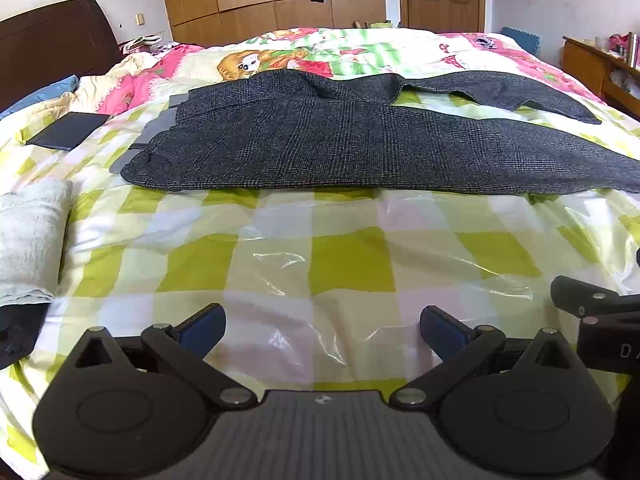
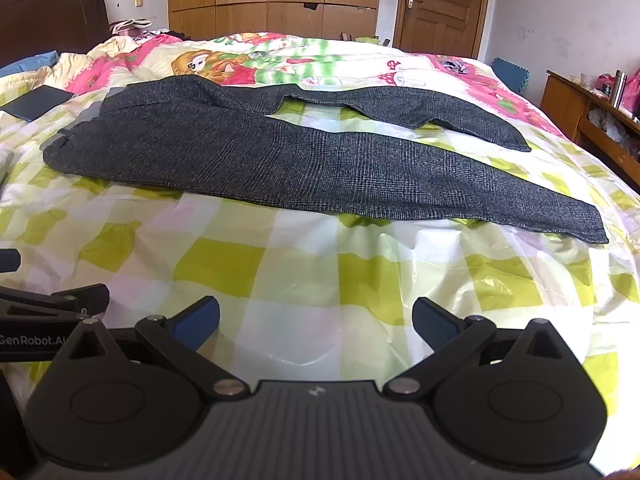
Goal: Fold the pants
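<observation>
Pants [image 1: 320, 140]: dark grey check weave, laid flat and unfolded across the middle of the bed, waistband toward the headboard [image 1: 52, 40], both legs running away from it and spread apart.
Bed cover [image 1: 320, 260]: green-and-white check under a clear plastic sheet, bare between pants and grippers.
Left gripper [image 1: 322, 330]: tilted downward over the cover short of the pants, jaws spread wide, nothing between them.
Right gripper [image 2: 316, 320]: beside the left, same downward tilt, jaws spread wide, empty.
Dark flat case [image 1: 68, 130]: beyond the waistband, near the headboard.
Folded grey towel [image 1: 32, 236]: near the waistband.
</observation>
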A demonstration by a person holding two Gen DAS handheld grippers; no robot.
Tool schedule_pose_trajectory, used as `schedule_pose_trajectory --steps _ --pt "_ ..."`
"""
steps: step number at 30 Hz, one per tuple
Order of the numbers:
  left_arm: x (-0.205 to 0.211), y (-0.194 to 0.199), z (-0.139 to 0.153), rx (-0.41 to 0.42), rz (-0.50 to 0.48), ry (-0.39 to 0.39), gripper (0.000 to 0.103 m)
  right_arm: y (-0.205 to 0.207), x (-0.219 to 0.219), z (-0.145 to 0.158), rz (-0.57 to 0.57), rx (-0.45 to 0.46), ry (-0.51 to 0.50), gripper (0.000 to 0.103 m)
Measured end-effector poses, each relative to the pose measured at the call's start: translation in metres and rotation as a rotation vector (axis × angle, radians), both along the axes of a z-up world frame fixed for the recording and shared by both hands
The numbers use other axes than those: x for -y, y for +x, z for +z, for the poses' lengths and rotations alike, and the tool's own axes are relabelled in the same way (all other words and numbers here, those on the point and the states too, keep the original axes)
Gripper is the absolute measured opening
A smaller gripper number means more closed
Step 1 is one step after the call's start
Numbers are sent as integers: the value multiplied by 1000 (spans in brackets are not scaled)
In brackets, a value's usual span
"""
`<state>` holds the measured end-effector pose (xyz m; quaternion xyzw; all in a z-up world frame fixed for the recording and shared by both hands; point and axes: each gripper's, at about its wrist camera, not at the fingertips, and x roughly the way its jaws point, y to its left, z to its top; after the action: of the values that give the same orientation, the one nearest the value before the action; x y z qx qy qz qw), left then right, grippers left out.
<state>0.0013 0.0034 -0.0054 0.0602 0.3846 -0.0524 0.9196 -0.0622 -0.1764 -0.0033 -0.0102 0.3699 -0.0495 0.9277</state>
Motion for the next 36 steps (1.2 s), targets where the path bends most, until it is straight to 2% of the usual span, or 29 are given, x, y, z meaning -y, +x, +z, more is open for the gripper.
schedule_pose_trajectory --steps 36 --pt "-2 2 -2 -28 -15 -38 103 0 -2 -2 10 -4 -5 102"
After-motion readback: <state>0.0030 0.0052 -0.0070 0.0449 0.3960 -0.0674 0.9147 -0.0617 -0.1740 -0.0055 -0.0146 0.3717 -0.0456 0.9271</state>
